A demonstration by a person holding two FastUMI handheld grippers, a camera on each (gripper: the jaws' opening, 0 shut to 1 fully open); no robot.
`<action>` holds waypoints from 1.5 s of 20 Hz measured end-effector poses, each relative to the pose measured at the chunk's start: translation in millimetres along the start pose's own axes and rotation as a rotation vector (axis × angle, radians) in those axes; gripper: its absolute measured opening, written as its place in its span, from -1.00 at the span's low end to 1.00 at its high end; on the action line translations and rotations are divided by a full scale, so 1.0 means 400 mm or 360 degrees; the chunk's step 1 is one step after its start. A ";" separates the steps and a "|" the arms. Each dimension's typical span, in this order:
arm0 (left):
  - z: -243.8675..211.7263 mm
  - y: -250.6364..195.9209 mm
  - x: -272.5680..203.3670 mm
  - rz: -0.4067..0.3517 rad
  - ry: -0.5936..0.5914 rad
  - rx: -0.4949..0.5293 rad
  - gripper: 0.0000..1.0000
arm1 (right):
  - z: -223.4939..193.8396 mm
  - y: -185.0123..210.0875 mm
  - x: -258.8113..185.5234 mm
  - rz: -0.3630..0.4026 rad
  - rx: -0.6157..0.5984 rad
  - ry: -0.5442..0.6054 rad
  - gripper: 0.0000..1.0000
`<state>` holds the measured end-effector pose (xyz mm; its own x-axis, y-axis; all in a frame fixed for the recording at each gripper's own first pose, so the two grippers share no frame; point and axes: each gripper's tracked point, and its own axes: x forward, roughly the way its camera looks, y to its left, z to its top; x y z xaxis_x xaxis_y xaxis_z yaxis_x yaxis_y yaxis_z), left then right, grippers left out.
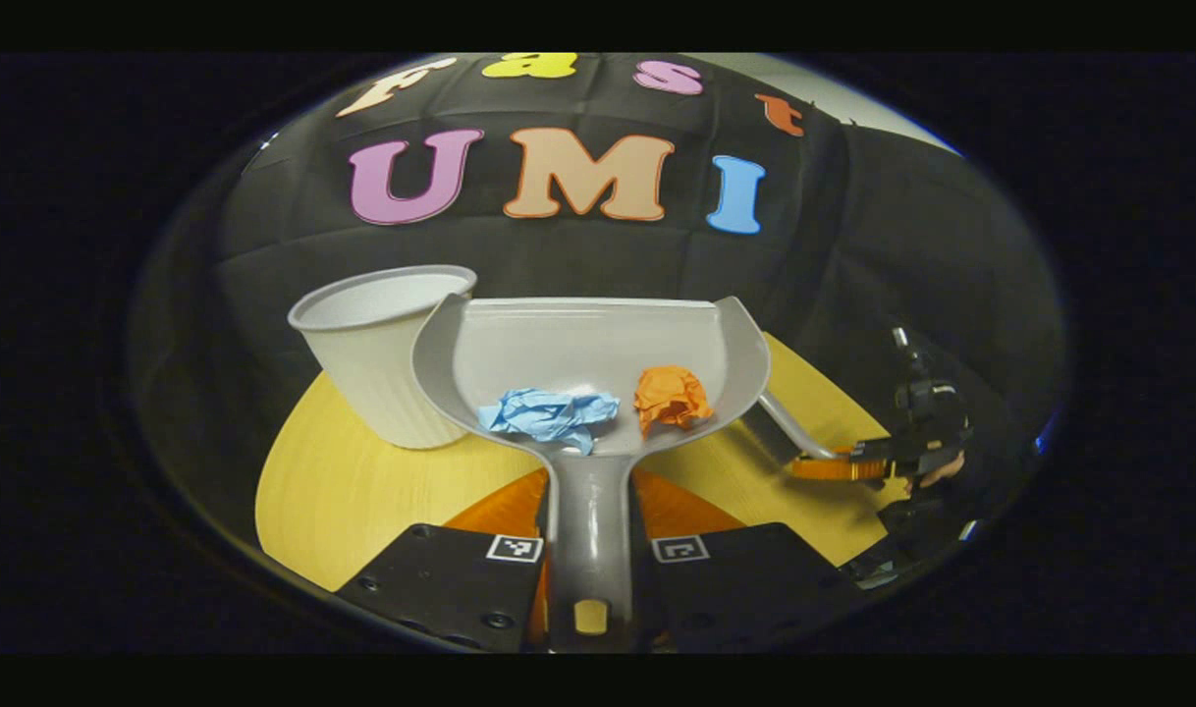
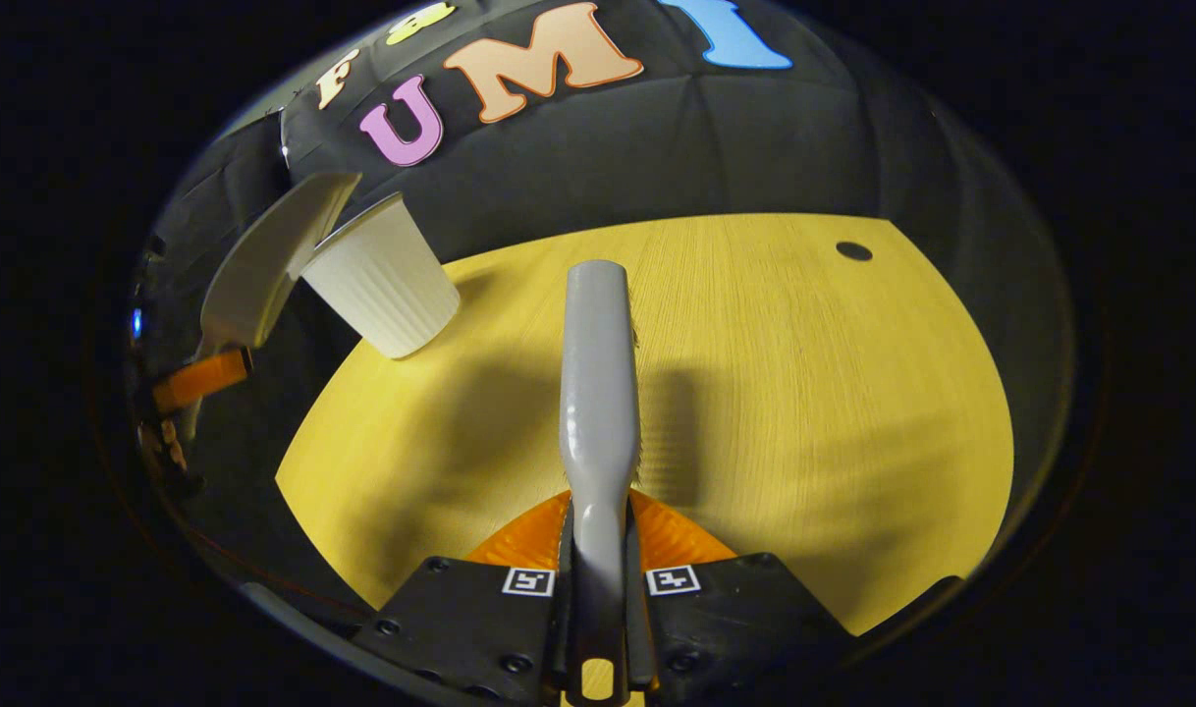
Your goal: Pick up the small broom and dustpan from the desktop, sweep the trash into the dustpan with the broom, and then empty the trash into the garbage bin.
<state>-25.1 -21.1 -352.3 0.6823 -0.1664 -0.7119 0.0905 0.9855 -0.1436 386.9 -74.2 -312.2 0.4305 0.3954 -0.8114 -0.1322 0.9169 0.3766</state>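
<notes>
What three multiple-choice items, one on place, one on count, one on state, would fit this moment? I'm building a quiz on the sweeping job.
1. The white ribbed plastic bin stands:
A. on the yellow wooden desktop
B. on the floor
C. inside the pan

2. Crumpled paper wads in the grey plastic dustpan:
A. none
B. two
C. four

3. The right gripper is:
A. open
B. shut on the grey broom
C. shut on the bin

Key: A, its base rests there; B, one blue wad, one orange wad; B, both fingers clamp its handle.

left tool (image 1: 588,550): black plates, screws, square markers | right tool (image 2: 598,589): same, orange fingers
</notes>
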 end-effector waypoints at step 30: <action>-0.023 0.103 0.003 0.0875 0.0410 0.1927 -0.54 | -0.039 0.045 -0.042 0.0044 0.0023 0.0061 -0.63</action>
<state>-27.0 18.8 -365.3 0.6947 0.3856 -0.6072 0.5198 0.3143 0.7944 363.3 -63.6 -298.9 0.3923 0.4224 -0.8171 -0.1303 0.9049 0.4052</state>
